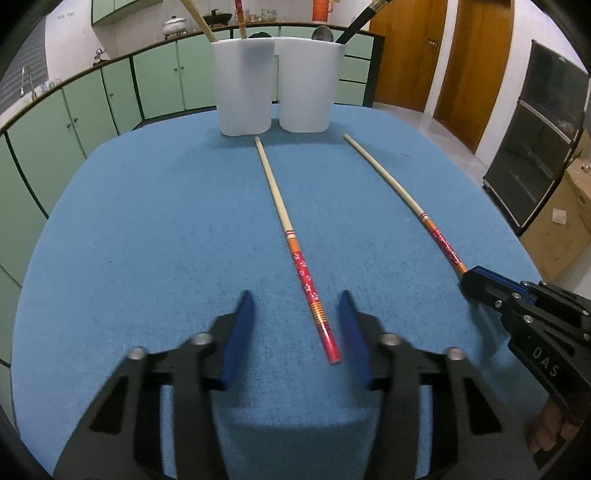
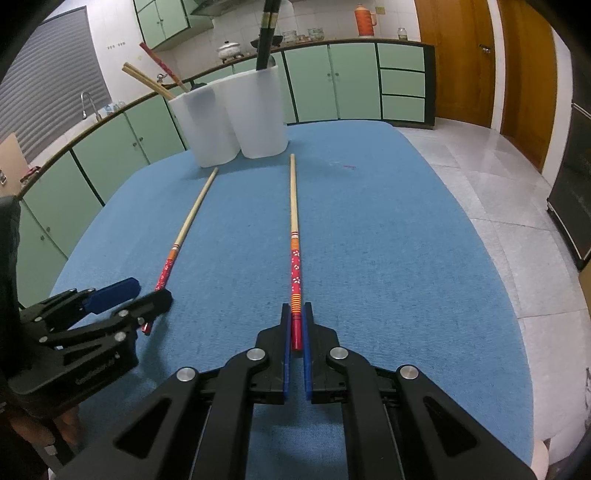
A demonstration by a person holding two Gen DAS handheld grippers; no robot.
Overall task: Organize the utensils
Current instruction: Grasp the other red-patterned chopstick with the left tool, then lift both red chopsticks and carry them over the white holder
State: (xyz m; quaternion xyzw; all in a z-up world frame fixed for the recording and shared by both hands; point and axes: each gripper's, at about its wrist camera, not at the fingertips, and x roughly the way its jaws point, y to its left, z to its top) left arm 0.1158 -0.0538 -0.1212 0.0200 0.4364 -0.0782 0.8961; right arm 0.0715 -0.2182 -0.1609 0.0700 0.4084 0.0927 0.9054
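Observation:
Two bamboo chopsticks with red patterned ends lie on the blue table mat (image 1: pixel 147 221). My left gripper (image 1: pixel 297 306) is open, its blue fingers on either side of the red end of the left chopstick (image 1: pixel 284 225), which also shows in the right wrist view (image 2: pixel 188 225). My right gripper (image 2: pixel 295 314) is shut on the red end of the right chopstick (image 2: pixel 294 221); it shows in the left wrist view (image 1: pixel 469 277) at the end of that chopstick (image 1: pixel 402 195). Two white holder cups (image 1: pixel 243 85) (image 1: pixel 308 83) stand at the far edge.
The cups hold wooden, red and black chopsticks (image 2: pixel 264 33) and a dark spoon (image 1: pixel 322 34). Green kitchen cabinets (image 1: pixel 155 85) run behind the table, wooden doors (image 1: pixel 476 62) to the right. A tiled floor (image 2: pixel 480 155) lies beyond the table's right edge.

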